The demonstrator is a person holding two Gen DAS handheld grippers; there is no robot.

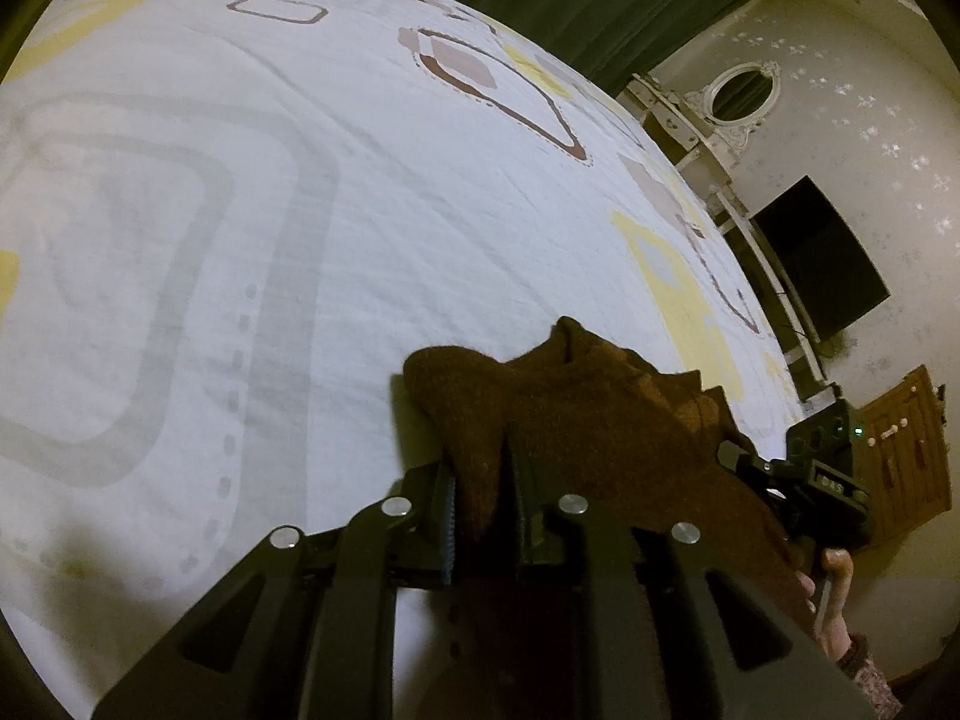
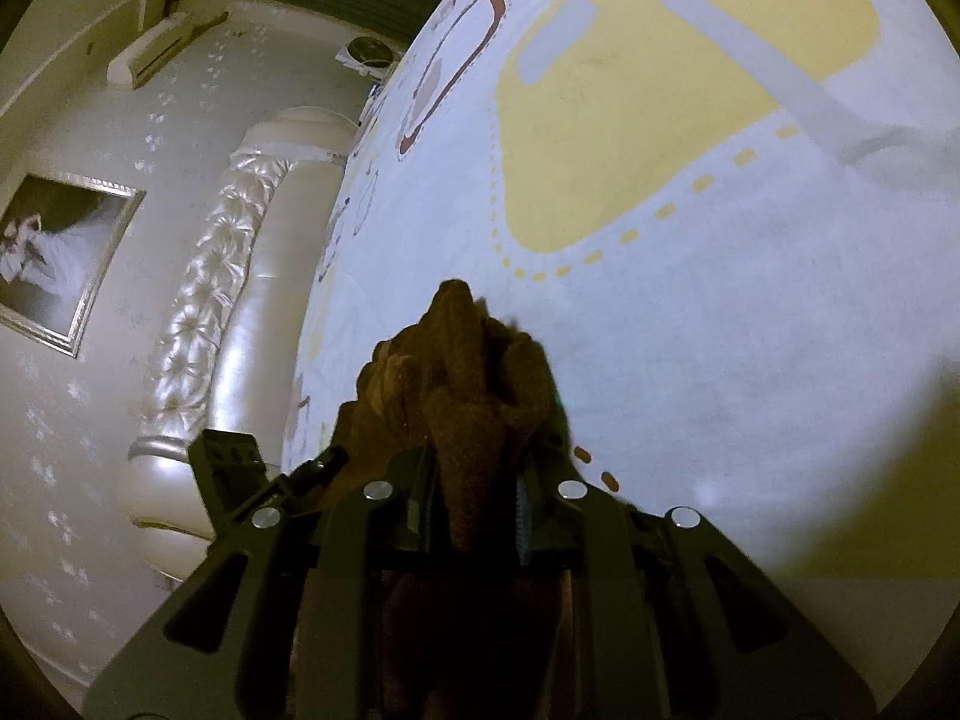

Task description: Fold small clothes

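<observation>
Lower centre, both views: left gripper (image 1: 480,480) and right gripper (image 2: 474,480) each clamped narrow on brown knit garment (image 1: 576,414), bunched between them above bedsheet (image 1: 300,210). Suggested: draw apart evenly, keep edge taut, lay flat before folding. Far right: dark screen (image 1: 822,258).

The left gripper (image 1: 480,480) is being held angled downward, its jaws nearly together and clamped on bunched brown cloth (image 1: 600,408). The right gripper (image 2: 474,486) is being held likewise, jaws pinched on the same cloth. Fingers of a hand (image 1: 834,606) are being shown behind it.
</observation>
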